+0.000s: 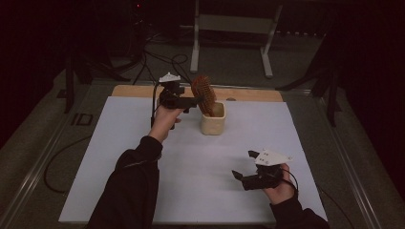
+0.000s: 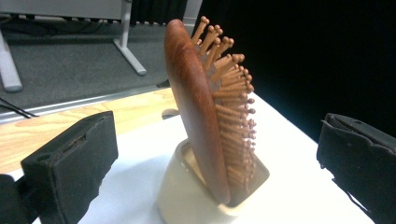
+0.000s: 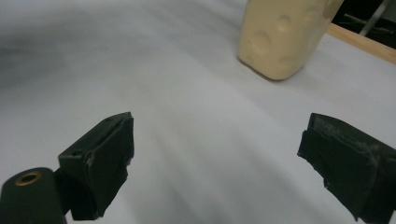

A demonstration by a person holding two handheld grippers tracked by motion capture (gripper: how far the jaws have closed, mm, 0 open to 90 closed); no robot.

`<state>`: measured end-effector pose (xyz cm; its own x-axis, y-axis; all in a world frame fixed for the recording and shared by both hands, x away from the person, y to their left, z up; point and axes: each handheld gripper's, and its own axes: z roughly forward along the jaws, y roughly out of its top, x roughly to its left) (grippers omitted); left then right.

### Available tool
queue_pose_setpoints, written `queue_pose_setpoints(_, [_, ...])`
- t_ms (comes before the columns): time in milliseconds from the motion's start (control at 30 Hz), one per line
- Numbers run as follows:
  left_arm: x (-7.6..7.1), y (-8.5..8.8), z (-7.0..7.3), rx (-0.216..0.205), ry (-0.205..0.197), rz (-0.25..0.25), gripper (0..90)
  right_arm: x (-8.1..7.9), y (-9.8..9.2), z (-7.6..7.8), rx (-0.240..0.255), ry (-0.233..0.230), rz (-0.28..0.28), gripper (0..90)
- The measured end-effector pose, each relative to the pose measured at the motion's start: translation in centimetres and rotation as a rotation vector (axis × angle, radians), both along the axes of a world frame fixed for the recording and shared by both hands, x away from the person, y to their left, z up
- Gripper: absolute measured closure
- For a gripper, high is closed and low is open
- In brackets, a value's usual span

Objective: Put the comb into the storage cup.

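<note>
Your left gripper (image 2: 215, 163) is spread wide beside the hairbrush (image 2: 205, 112), which stands in the cream cup (image 2: 187, 196); your right gripper (image 3: 215, 163) is spread too.

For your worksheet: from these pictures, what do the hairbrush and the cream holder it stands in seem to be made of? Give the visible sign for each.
Hairbrush: probably wood, with a smooth, reddish-brown, lightly glossy back and paler pins with rounded tips that look wooden too.
Cream holder: possibly ceramic or moulded plastic; matte, pale, with thick walls and round dimples on its side. The look leaves it open.
</note>
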<state>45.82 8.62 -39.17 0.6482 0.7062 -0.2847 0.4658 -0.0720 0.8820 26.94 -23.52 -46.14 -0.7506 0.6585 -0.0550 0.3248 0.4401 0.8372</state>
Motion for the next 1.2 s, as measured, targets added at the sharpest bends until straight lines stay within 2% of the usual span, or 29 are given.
queue_pose_setpoints(267, [-1.7,1.3,1.0,0.056,-0.087,-0.079,0.0,0.1,-0.1,-0.2,0.003,0.012,-0.006,9.0])
queue_pose_setpoints(367, [-2.3,1.9,1.3,0.065,-0.093,-0.093,0.0,0.2,-0.2,-0.2,0.014,0.016,-0.012,9.0])
queue_pose_setpoints(500, [-3.1,2.5,1.5,0.101,-0.119,-0.115,0.0,0.2,-0.3,-0.2,0.026,0.014,-0.017,9.0])
queue_pose_setpoints(633, [-4.0,3.2,1.7,0.109,-0.136,-0.137,0.0,0.4,-0.4,-0.3,0.035,0.025,-0.011,9.0])
queue_pose_setpoints(900, [-5.7,4.5,1.8,0.124,-0.169,-0.155,0.0,0.5,-0.4,-0.4,0.038,0.034,-0.009,9.0])
queue_pose_setpoints(1200, [-7.8,6.1,1.4,0.156,-0.182,-0.160,0.0,0.4,-0.4,-0.3,0.034,0.033,-0.005,9.0])
